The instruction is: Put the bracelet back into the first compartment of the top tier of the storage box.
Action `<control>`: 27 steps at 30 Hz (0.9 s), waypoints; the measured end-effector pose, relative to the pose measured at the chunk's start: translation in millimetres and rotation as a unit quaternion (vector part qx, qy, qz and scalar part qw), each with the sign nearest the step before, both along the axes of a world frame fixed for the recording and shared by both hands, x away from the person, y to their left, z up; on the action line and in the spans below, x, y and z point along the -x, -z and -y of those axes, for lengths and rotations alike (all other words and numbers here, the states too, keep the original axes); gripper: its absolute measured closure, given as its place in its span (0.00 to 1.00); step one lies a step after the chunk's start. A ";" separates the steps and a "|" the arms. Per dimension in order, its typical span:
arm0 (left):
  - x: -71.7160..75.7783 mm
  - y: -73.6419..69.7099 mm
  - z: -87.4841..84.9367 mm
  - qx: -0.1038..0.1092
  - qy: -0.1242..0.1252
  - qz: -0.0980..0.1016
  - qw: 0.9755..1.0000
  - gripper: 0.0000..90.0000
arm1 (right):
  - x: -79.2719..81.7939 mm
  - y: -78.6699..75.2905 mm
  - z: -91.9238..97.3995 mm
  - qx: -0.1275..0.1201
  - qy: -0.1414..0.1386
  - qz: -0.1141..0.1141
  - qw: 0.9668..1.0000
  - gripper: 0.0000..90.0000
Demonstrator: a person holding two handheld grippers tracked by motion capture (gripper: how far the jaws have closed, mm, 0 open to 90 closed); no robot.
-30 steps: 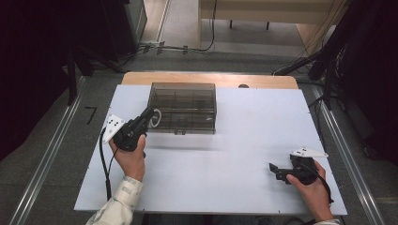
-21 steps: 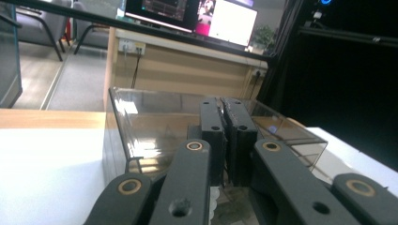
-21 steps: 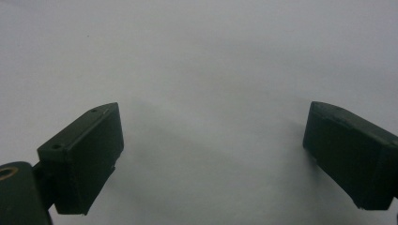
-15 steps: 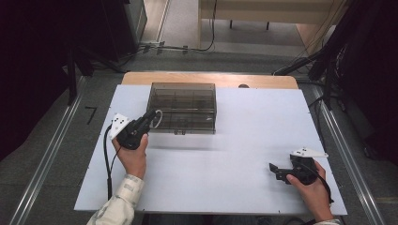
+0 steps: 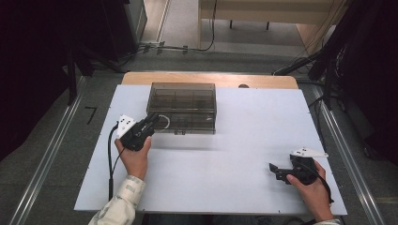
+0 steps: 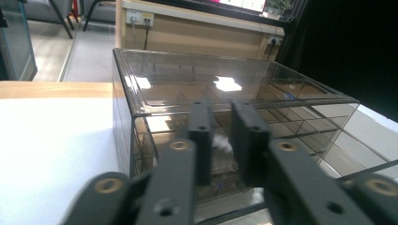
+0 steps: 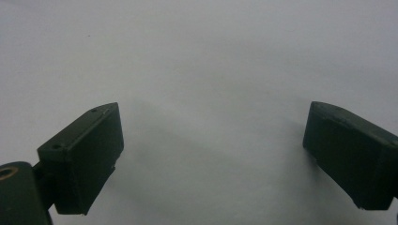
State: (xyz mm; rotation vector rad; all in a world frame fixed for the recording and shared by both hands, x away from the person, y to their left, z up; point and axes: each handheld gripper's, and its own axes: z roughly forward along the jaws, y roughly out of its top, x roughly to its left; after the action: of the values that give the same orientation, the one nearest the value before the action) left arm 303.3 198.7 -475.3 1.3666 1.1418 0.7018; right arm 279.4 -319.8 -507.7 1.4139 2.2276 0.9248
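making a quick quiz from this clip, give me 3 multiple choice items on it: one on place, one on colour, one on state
1. Where is the clear plastic box on the white table?
A. far side, left of centre
B. near right corner
C. beside the right gripper

2. What colour is the sleeve on the person's left arm?
A. red
B. pale, light-coloured
C. black

3. How do the two grippers compare?
A. both wide open
B. left gripper fingers close together, right gripper fingers wide apart
C. right one grips the box

Answers:
1 A: the high view shows the box toward the far edge, left of centre.
2 B: the cuff is pale.
3 B: a narrow gap shows in the left gripper view, a wide gap over bare table in the right gripper view.
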 end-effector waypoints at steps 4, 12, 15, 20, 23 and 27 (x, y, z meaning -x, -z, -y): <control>2.6 -2.2 -1.9 0.005 0.000 0.005 1.000 0.79 | -0.1 0.0 -0.1 0.000 0.001 0.000 1.000 0.04; 11.3 -0.3 -10.4 0.017 -0.014 0.004 1.000 0.60 | -0.4 0.0 -0.1 0.000 0.001 0.000 1.000 0.04; 15.6 -1.0 -15.6 0.024 -0.020 0.001 1.000 0.54 | -0.7 0.0 -0.2 0.000 0.001 0.000 1.000 0.04; 23.9 0.4 -19.5 0.019 -0.025 0.009 0.999 0.43 | -1.2 0.0 -0.3 0.000 -0.001 0.000 1.000 0.04; 29.4 0.8 -20.9 0.008 -0.023 -0.004 1.000 0.38 | -1.4 0.0 -0.3 0.001 -0.002 0.001 1.000 0.04; 37.8 -1.0 -22.2 -0.010 -0.011 -0.019 1.000 0.34 | -1.0 -0.1 -0.4 0.000 0.000 0.000 1.000 0.04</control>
State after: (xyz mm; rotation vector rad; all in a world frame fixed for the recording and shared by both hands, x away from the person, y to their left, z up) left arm 265.5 220.9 -474.3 1.3917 1.1838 0.7076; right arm 280.4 -319.4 -507.6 1.4132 2.2280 0.9244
